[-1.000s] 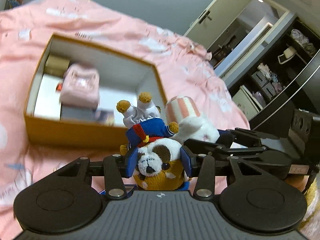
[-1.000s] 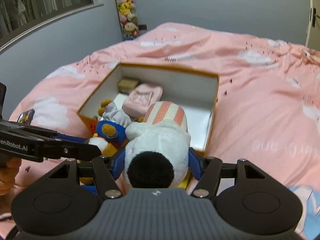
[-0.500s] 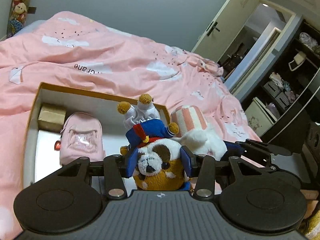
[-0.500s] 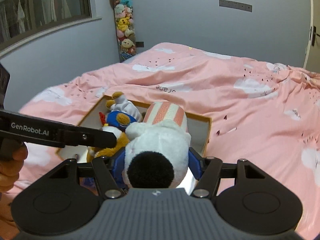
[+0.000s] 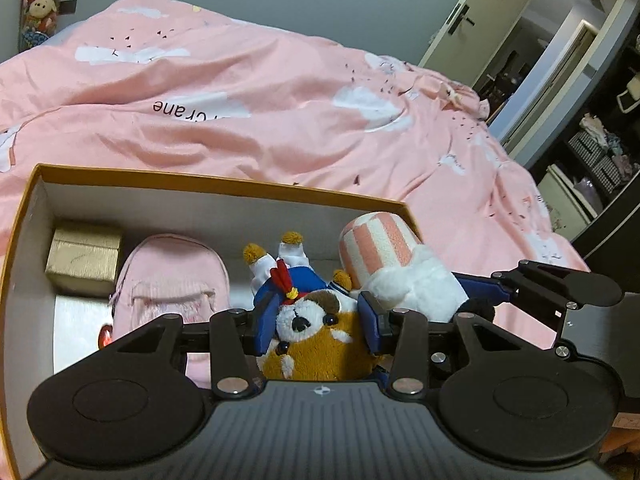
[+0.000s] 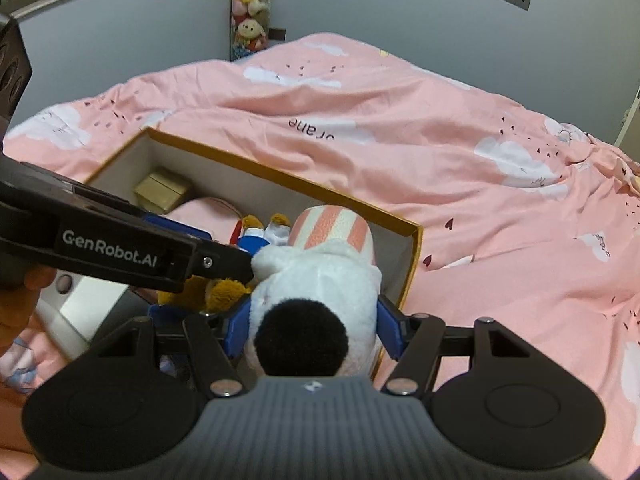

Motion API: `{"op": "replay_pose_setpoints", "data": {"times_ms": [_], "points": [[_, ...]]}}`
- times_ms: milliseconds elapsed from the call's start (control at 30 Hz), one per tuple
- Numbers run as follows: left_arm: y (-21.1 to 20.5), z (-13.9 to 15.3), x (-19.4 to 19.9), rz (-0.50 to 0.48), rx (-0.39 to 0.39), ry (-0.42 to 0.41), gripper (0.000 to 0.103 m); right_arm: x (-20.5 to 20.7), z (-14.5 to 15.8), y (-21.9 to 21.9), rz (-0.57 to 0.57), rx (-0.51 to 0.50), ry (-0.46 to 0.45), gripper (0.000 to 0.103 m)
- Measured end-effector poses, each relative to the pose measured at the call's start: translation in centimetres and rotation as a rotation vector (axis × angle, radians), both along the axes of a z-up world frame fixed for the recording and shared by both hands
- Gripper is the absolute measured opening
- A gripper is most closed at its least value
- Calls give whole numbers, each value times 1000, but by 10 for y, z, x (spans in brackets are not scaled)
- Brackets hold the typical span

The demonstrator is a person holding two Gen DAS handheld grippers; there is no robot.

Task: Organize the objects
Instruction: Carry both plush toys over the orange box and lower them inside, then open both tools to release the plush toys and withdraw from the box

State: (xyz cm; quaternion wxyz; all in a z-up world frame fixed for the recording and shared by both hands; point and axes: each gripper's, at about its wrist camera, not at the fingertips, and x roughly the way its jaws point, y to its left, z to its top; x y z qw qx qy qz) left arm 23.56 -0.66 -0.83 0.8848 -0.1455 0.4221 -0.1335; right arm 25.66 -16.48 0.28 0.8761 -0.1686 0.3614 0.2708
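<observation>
The left gripper (image 5: 318, 322) has the brown-and-white plush dog (image 5: 316, 332) squeezed head-first between its blue fingers (image 5: 267, 320), which are closing on it. The right gripper (image 6: 314, 330) clamps the white plush with the striped hat (image 6: 320, 272) between moderately spread fingers. Both toys hang over the cardboard box (image 5: 224, 190) on the bed (image 5: 280, 92), beside a pink backpack (image 5: 172, 276).

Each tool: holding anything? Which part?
Left tool, jaws closing, holds the dog plush by its head. Right tool clamps the white plush at its body sides.
</observation>
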Motion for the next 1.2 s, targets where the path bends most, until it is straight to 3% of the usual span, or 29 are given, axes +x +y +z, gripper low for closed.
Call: {"op": "replay_pose_setpoints", "data": {"times_ms": [133, 233, 367, 467, 733, 900, 1000, 1200], "points": [[3, -9, 13, -14, 40, 5, 48, 12, -11, 16, 22, -55, -8, 65], [9, -16, 22, -32, 17, 24, 46, 22, -20, 22, 25, -84, 9, 65], [12, -23, 32, -64, 4, 33, 34, 35, -32, 26, 26, -124, 43, 65], [13, -31, 40, -84, -13, 58, 33, 35, -40, 31, 58, -174, 25, 66], [8, -41, 46, -87, 34, 46, 33, 30, -57, 43, 150, -300, -18, 68], [15, -26, 35, -97, 42, 18, 39, 28, -54, 38, 204, -315, -32, 71], [17, -14, 23, -130, 53, -4, 52, 27, -48, 34, 212, -313, -48, 79], [4, -3, -7, -270, 150, -9, 60, 23, -29, 19, 235, -259, -18, 81]]}}
